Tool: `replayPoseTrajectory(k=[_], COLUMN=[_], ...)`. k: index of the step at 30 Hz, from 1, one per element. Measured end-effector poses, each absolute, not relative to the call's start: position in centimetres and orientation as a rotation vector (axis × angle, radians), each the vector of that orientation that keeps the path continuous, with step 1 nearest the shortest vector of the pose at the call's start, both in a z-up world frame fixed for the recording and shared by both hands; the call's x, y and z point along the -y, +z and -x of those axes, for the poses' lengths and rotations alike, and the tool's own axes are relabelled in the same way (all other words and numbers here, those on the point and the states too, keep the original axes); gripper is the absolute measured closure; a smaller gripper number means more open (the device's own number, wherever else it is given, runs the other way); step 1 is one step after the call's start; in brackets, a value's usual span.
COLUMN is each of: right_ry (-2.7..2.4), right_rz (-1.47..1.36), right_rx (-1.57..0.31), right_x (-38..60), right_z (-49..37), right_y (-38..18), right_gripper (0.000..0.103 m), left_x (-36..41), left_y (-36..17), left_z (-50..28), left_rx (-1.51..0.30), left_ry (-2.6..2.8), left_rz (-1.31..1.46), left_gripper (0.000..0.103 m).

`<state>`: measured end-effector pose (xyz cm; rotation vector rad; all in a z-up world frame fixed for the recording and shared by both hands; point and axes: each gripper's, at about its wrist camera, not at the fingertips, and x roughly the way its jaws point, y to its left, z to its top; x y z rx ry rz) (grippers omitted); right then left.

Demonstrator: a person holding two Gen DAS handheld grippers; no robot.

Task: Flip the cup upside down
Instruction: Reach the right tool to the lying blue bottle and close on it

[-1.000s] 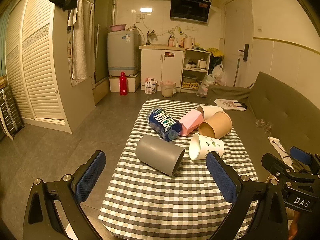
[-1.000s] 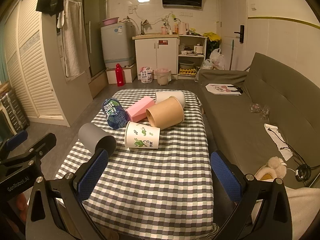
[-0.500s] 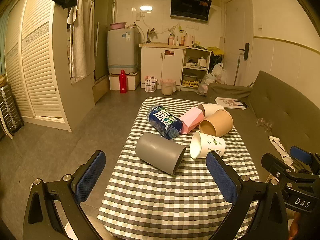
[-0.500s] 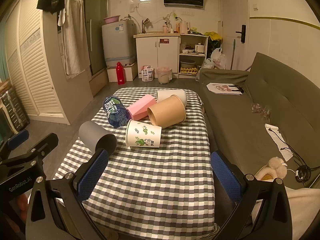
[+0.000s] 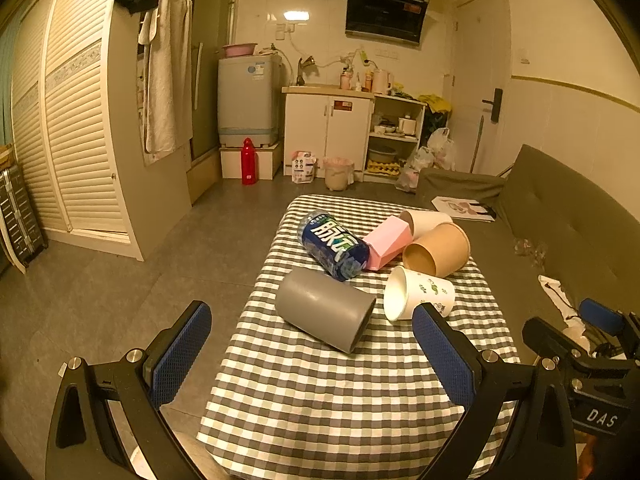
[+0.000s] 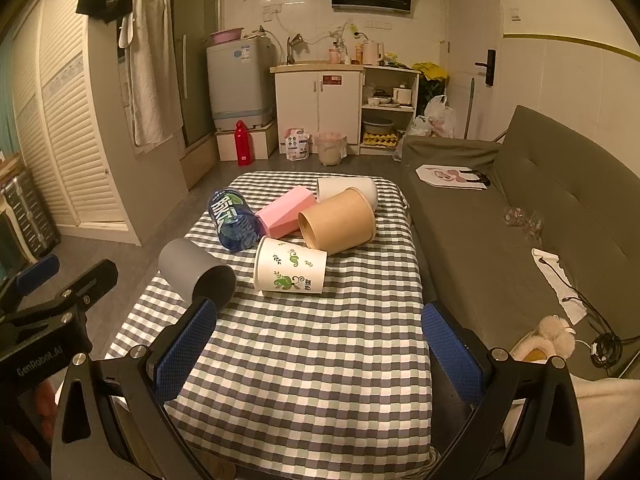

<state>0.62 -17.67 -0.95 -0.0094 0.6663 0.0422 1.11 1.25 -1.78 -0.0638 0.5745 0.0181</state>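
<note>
Several cups lie on their sides on a checked table (image 5: 320, 392) (image 6: 320, 360): a grey cup (image 5: 325, 309) (image 6: 192, 274), a white cup with green print (image 5: 418, 297) (image 6: 291, 271), a brown paper cup (image 5: 438, 248) (image 6: 338, 220), a pink cup (image 5: 387, 244) (image 6: 286, 212) and a plain white cup (image 5: 426, 220) (image 6: 348, 190). My left gripper (image 5: 312, 356) is open and empty, short of the grey cup. My right gripper (image 6: 320, 354) is open and empty, short of the printed cup.
A blue drink bottle (image 5: 334, 245) (image 6: 233, 220) lies beside the pink cup. A grey sofa (image 6: 520, 232) runs along the table's right side. Bare floor (image 5: 120, 280) lies to the left, with cabinets (image 5: 328, 132) at the back.
Both grippers have drifted slightly back and up, so the table sits a little lower and farther in view. The cups have not moved.
</note>
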Motion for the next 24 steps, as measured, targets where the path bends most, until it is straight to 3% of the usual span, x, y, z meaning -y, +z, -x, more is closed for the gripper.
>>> replayPoseTrajectory(k=[14,24], right_ry=[0.275,0.419], right_rz=[0.196,0.282], right_rx=[-0.726,-0.879], right_x=[11.3,4.4], right_z=[-10.1,-23.4], right_y=[1.6,-4.2], right_gripper=[0.000,0.000], left_x=[-7.7,-12.6], left_y=[-2.3,-6.5], left_z=[-9.0,-15.8], left_rx=[-0.639,-0.734], left_ry=[0.153,0.269], left_rz=[0.109,0.088], left_gripper=[0.000,0.000])
